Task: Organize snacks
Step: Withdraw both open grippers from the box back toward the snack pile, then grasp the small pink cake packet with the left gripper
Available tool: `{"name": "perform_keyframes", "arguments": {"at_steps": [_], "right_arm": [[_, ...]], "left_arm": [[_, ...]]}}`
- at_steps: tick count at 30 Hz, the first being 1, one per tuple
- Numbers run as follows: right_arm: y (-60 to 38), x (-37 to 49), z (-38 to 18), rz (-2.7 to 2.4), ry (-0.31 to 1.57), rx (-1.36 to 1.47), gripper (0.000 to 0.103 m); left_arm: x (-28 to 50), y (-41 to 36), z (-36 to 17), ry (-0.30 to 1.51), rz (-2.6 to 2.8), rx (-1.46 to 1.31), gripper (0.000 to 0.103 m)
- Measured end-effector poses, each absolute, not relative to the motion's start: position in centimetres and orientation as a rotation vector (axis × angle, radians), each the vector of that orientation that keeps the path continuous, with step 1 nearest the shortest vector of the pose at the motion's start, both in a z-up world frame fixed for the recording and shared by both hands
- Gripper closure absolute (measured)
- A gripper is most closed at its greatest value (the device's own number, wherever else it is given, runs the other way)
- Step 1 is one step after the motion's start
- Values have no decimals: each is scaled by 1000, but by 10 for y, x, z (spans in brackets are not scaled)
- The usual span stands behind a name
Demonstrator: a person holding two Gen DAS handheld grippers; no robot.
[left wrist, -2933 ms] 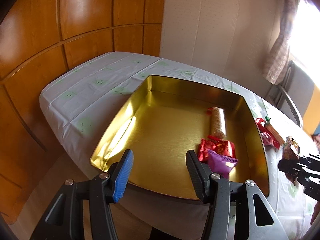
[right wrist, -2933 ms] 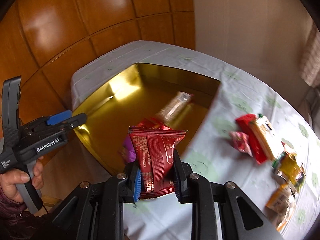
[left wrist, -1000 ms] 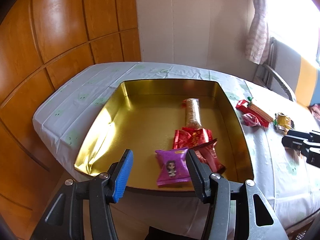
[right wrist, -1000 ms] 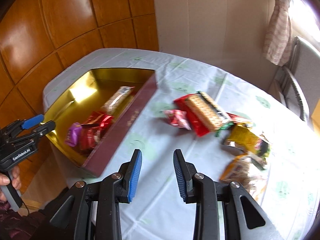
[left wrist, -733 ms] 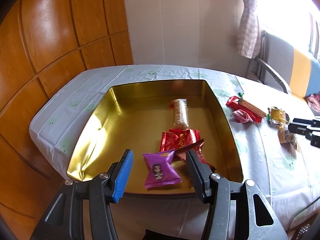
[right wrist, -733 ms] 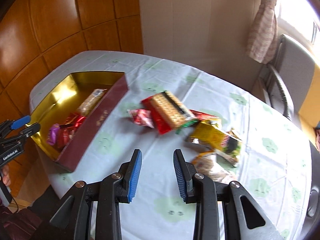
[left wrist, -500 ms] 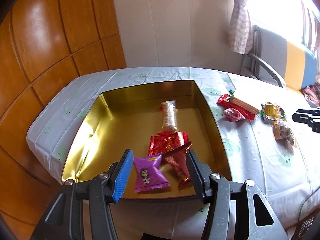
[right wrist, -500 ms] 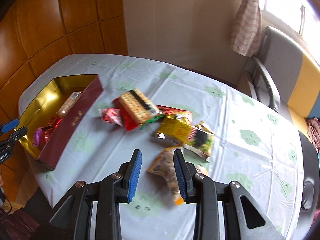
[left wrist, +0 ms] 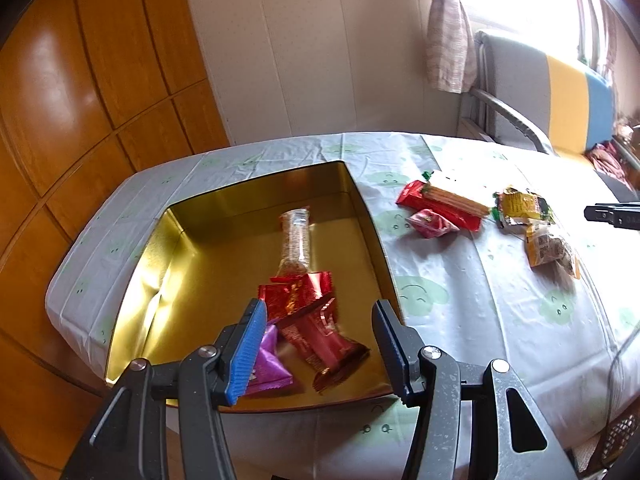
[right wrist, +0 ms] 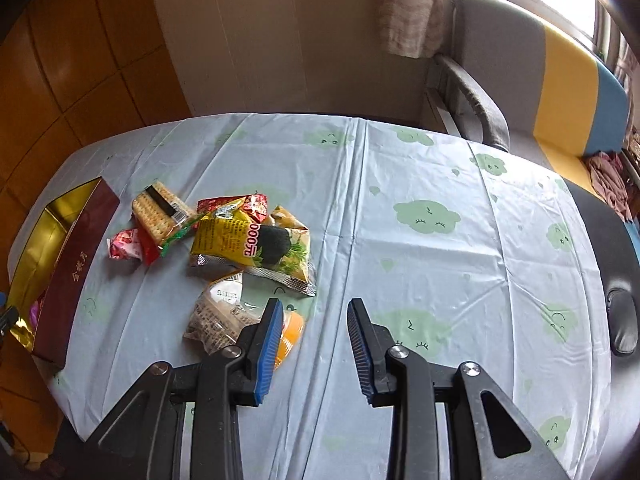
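A gold tin box (left wrist: pixel 200 216) sits on the table's left end. It holds a clear cracker tube (left wrist: pixel 295 240), red packets (left wrist: pixel 298 294) and a purple packet (left wrist: pixel 266 368). My left gripper (left wrist: pixel 318 342) is open and empty above the box's near edge. Loose snacks lie on the cloth: a cracker pack (right wrist: pixel 158 210), a small pink packet (right wrist: pixel 126 244), a yellow packet (right wrist: pixel 252 246) and a clear-orange packet (right wrist: pixel 224 320). My right gripper (right wrist: pixel 314 340) is open and empty, just right of the clear-orange packet. The box's maroon side (right wrist: pixel 76 268) shows in the right wrist view.
The table (right wrist: pixel 440 220) has a pale cloth with green cloud prints. A grey, yellow and blue chair (right wrist: pixel 540 72) stands behind it. Wooden wall panels (left wrist: pixel 80 80) are at the left. A dark chair arm (right wrist: pixel 622 320) is near the table's right edge.
My right gripper dropped the red packet in the box, opened and swung right over the loose snacks. My left gripper's view has turned right; the box now sits lower left.
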State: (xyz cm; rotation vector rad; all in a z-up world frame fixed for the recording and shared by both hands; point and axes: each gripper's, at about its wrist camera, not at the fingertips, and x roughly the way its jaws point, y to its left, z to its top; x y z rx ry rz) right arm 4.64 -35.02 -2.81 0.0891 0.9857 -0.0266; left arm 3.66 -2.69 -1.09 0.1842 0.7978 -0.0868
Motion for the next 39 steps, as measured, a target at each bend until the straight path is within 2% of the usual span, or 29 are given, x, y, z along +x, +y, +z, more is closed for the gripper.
{"name": "perform_keyframes", "arguments": {"at_steps": [27,37,39], "right_arm": [[-358,47,-20,-41,955,164,66],[-357,44,-14,-25,931,166,66],[-358,45,-14,-21,930,169,66]], "left_arm": [[60,-89,-19,904,-305,243,47],[115,-123,-26,995,-446,364,47],[132,-132,-32,1012,-458,413,42]]}}
